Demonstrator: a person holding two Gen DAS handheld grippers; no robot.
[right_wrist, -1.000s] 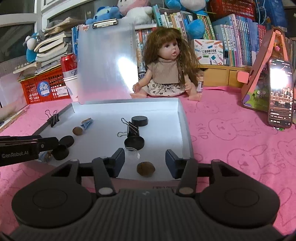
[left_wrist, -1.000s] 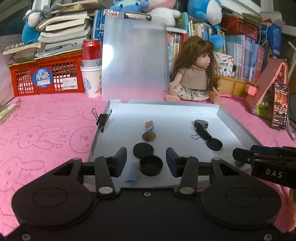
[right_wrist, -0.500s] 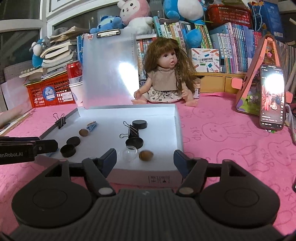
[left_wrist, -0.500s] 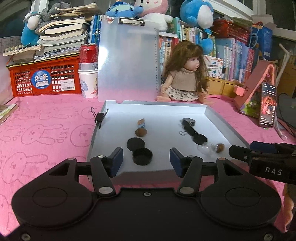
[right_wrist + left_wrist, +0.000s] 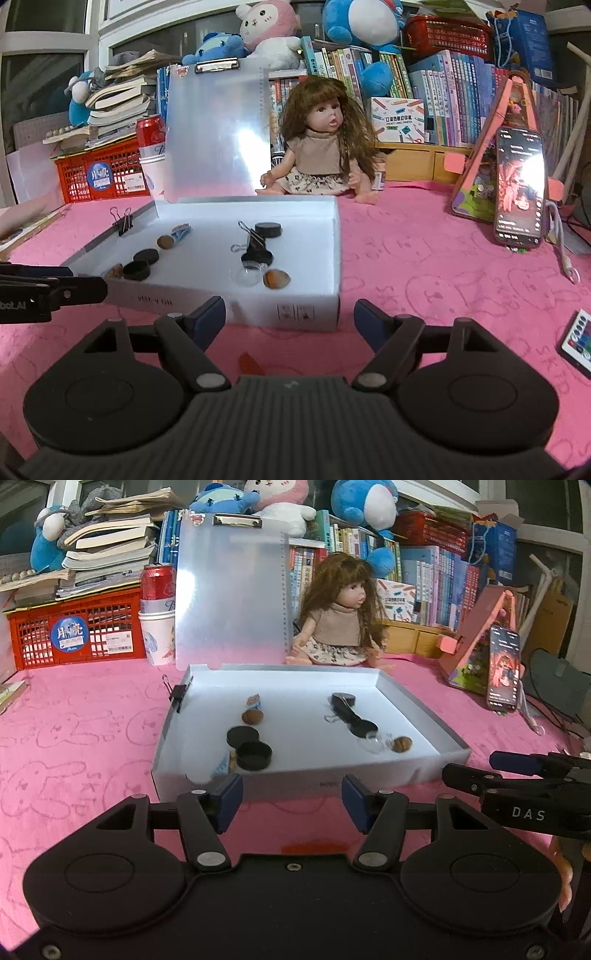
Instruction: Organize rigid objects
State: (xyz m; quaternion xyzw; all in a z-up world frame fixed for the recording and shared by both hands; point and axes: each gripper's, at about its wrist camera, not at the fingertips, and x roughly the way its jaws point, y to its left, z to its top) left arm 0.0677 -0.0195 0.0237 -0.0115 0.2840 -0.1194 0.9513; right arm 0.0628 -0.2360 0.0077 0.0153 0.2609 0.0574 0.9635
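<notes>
A white shallow box (image 5: 314,775) (image 5: 306,314) lies on the pink cloth. In it are black round caps (image 5: 253,755) (image 5: 136,269), walnuts (image 5: 252,716) (image 5: 276,277), a clear small jar (image 5: 376,743) (image 5: 246,276), a black binder clip (image 5: 343,709) (image 5: 255,242) and a blue wrapper (image 5: 255,701). Another binder clip (image 5: 179,696) (image 5: 125,223) grips the box's left wall. My left gripper (image 5: 291,799) is open and empty, just in front of the box. My right gripper (image 5: 290,317) is open and empty, in front of the box's right corner.
A doll (image 5: 341,627) (image 5: 321,155) sits behind the box beside an upright clear clipboard (image 5: 231,590). A red crate (image 5: 74,631), a can on a cup (image 5: 157,627), a phone on a stand (image 5: 519,188) and a remote (image 5: 578,341) surround the area.
Both grippers have pulled back from over the box to in front of its near wall. Both jaws have opened wider. Objects in the box have not moved.
</notes>
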